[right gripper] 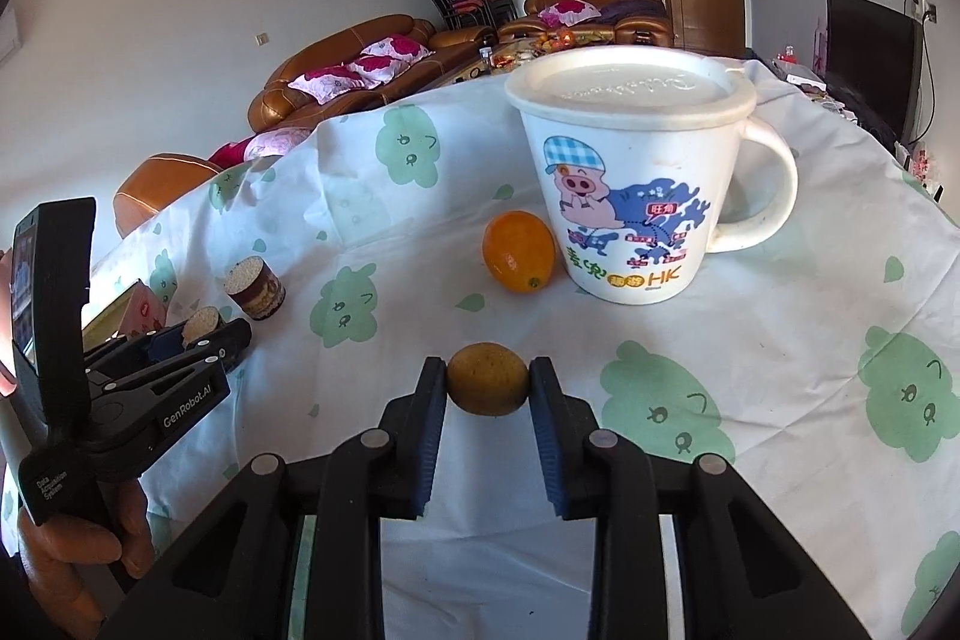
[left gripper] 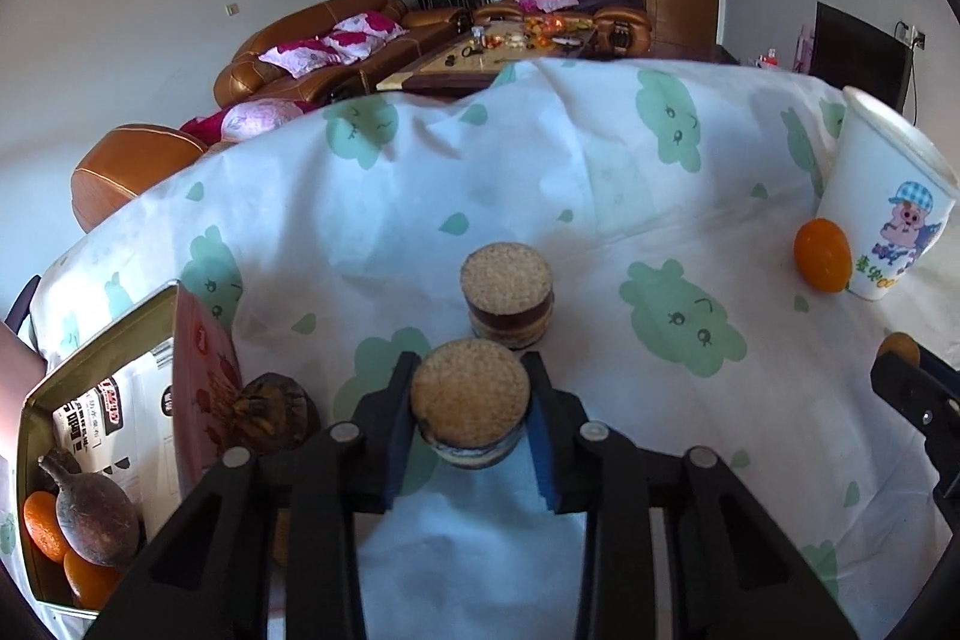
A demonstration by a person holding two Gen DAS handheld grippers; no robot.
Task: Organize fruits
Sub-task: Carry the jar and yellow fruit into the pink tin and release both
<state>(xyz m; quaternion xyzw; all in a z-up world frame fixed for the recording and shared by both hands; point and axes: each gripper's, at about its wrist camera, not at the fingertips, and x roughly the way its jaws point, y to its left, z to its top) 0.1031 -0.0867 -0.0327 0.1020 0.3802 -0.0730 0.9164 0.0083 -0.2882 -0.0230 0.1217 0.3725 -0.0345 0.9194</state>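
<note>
My left gripper [left gripper: 471, 400] is shut on a small round sesame-topped cake [left gripper: 470, 403], held just above the cloth. A second such cake [left gripper: 507, 295] stands on the cloth just beyond it. My right gripper [right gripper: 487, 382] is shut on a small yellow-brown fruit [right gripper: 487, 386]. An orange kumquat [right gripper: 519, 251] lies on the cloth beside a white cartoon-pig mug [right gripper: 630, 184] with a lid. An open gold tin [left gripper: 90, 370] at the left holds oranges [left gripper: 42, 526] and a brown pear-shaped fruit [left gripper: 93, 514]. A dark wrinkled fruit [left gripper: 273, 415] lies beside the tin.
The table has a white cloth with green cloud prints [right gripper: 780, 340]. A pink snack box [left gripper: 201, 388] leans against the tin. The mug and kumquat [left gripper: 822, 255] show at the right of the left wrist view. The left gripper [right gripper: 198, 340] shows at the left of the right wrist view. Sofas stand behind.
</note>
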